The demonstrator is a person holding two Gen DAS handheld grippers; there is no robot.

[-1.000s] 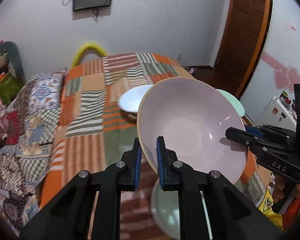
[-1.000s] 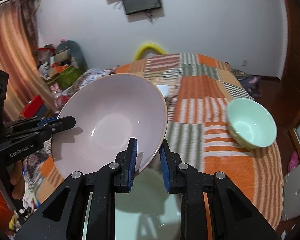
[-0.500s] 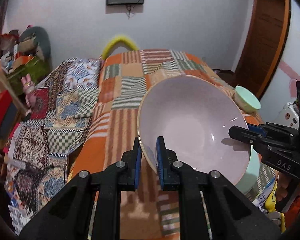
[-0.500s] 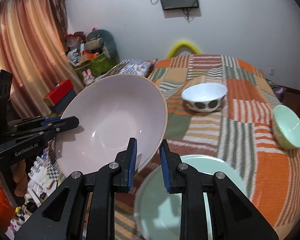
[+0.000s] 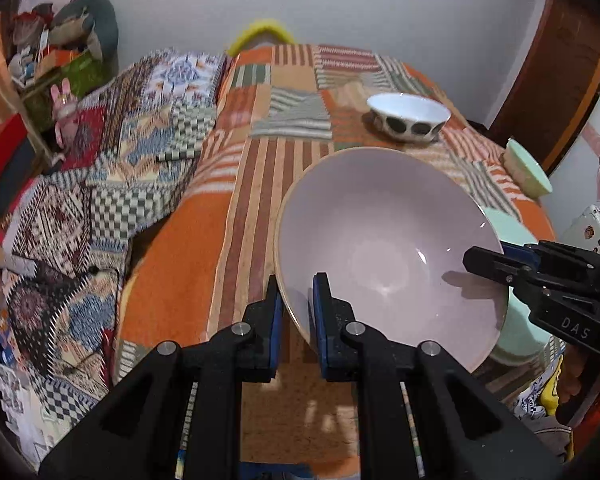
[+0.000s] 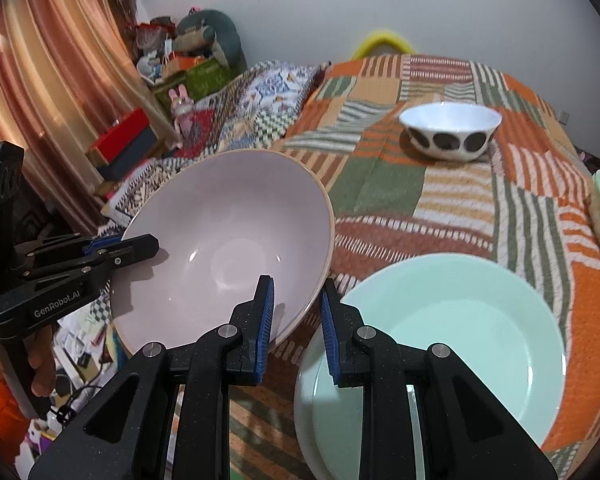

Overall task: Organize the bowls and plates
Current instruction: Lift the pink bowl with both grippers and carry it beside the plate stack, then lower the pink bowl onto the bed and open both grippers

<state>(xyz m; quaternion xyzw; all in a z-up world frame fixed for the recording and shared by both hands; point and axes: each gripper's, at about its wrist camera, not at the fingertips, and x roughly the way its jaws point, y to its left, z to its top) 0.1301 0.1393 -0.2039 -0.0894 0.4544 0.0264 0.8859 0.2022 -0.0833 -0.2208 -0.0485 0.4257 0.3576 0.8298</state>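
Observation:
A large pink bowl (image 5: 388, 240) is held tilted in the air between both grippers. My left gripper (image 5: 296, 300) is shut on its near-left rim. My right gripper (image 6: 296, 308) is around the opposite rim, and its jaws stand wider than before with a gap on the right side; the bowl also shows in the right wrist view (image 6: 228, 240). Mint-green plates (image 6: 452, 344), at least two stacked, lie on the blanket just right of the bowl. A white bowl with dark spots (image 6: 450, 130) stands further back. A small mint bowl (image 5: 526, 168) sits at the right edge.
A patchwork orange and green blanket (image 6: 380, 184) covers the bed or table surface. A second patterned cover (image 5: 112, 168) hangs to the left. Boxes and toys (image 6: 172, 80) crowd the floor by the curtain. A wooden door (image 5: 552, 80) is at the right.
Both grippers carried the pink bowl leftward, off the mint plates. The right gripper's jaws have widened around the rim. The spotted bowl has come into the left wrist view.

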